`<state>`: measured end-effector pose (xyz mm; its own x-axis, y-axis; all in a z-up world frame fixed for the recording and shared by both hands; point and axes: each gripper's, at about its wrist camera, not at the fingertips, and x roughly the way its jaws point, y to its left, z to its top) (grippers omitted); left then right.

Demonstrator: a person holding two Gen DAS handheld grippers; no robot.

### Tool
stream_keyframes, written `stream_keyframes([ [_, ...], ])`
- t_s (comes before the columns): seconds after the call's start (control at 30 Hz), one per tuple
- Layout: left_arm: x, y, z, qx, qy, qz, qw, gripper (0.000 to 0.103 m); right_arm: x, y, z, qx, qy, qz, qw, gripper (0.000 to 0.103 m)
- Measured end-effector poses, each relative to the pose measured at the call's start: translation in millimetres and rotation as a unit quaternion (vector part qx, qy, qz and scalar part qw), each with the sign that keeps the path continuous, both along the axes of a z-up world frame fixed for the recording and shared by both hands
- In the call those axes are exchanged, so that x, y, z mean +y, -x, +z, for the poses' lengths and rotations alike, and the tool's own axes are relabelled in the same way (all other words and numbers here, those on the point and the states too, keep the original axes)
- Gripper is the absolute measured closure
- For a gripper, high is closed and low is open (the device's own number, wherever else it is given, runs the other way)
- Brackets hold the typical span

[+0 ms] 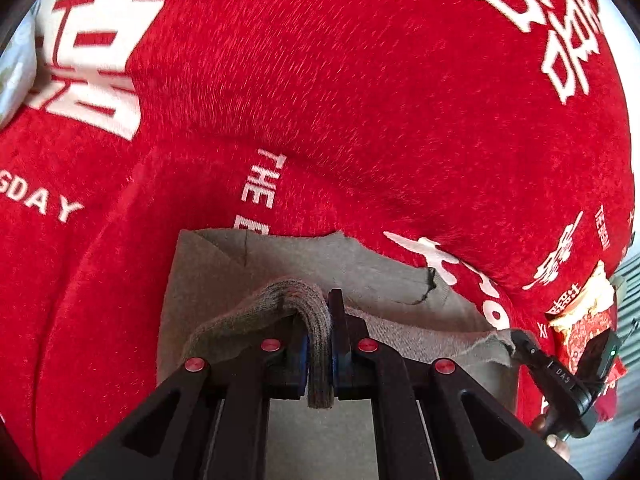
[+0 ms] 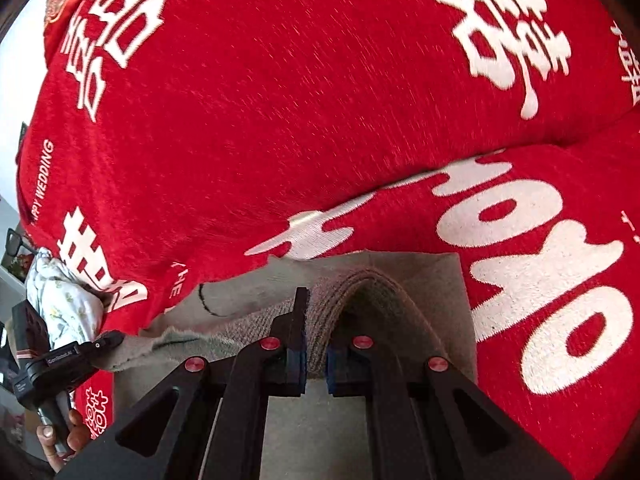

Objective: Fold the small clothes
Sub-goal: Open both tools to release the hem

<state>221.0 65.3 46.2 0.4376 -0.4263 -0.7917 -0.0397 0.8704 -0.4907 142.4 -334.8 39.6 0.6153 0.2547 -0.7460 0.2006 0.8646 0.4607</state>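
Note:
A small grey-brown knit garment (image 1: 280, 272) lies on a red bedspread with white lettering (image 1: 320, 80). My left gripper (image 1: 320, 320) is shut on a ribbed edge of the garment, which drapes over the left finger and hangs between the pads. My right gripper (image 2: 316, 320) is shut on the garment's other ribbed edge (image 2: 360, 292), lifted into an arch above the flat grey part (image 2: 420, 276). Each gripper shows in the other view: the right one at the garment's right corner (image 1: 560, 380), the left one at its left corner (image 2: 52, 364).
The red bedspread (image 2: 280, 100) fills both views. A pale floral cloth (image 2: 68, 308) lies bunched at the left edge of the bed. A red and gold packet (image 1: 584, 320) lies at the right edge.

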Motion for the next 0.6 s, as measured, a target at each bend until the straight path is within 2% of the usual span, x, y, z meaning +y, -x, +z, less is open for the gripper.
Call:
stream_keyframes([
  [0.1,6.1,-8.4,-16.6,0.028,0.024,0.009,0.9993,0.095,-1.7,-5.9,-9.8,0.012,-0.006,-0.003,1.0,0.096],
  [0.13,8.9,-10.4,-22.4,0.037,0.033,0.015,0.9987,0.091,-2.2,-7.3,-13.1,0.015,-0.009,-0.003,1.0,0.095],
  [0.2,13.4,-13.1,-31.5,0.046,0.054,0.027,0.9971,0.064,-3.3,-10.6,-19.3,0.023,-0.019,-0.001,1.0,0.092],
  [0.23,15.6,-13.5,-34.0,0.045,0.062,0.036,0.9964,0.036,-4.4,-13.2,-23.3,0.03,-0.024,-0.002,0.999,0.091],
  [0.27,19.0,-12.9,-35.2,0.038,0.074,0.051,0.9952,0.021,-4.5,-15.4,-25.6,0.034,-0.028,0.0,0.999,0.086],
  [0.33,26.4,-12.3,-34.6,0.023,0.106,0.076,0.9912,0.02,-5.0,-19.3,-29.5,0.043,-0.03,0.004,0.999,0.065],
  [0.37,27.5,-13.4,-34.2,0.025,0.11,0.078,0.9905,0.02,-5.2,-20.5,-29.8,0.041,-0.024,0.0,0.999,0.046],
  [0.4,29.1,-15.7,-33.5,0.028,0.114,0.078,0.99,0.02,-5.5,-19.9,-28.3,0.037,-0.017,-0.004,0.999,0.031],
  [0.43,30.4,-17.1,-32.1,0.029,0.112,0.077,0.9903,0.02,-6.3,-17.9,-25.3,0.028,-0.011,-0.009,1.0,0.028],
  [0.53,34.7,-13.8,-19.7,0.017,0.096,0.063,0.9933,0.02,-11.7,-10.1,-12.1,0.009,0.003,-0.021,1.0,0.027],
  [0.6,30.6,-10.2,-10.4,0.003,0.068,0.045,0.9967,0.02,-12.7,-3.1,-0.4,-0.009,0.027,-0.021,0.999,0.027],
])
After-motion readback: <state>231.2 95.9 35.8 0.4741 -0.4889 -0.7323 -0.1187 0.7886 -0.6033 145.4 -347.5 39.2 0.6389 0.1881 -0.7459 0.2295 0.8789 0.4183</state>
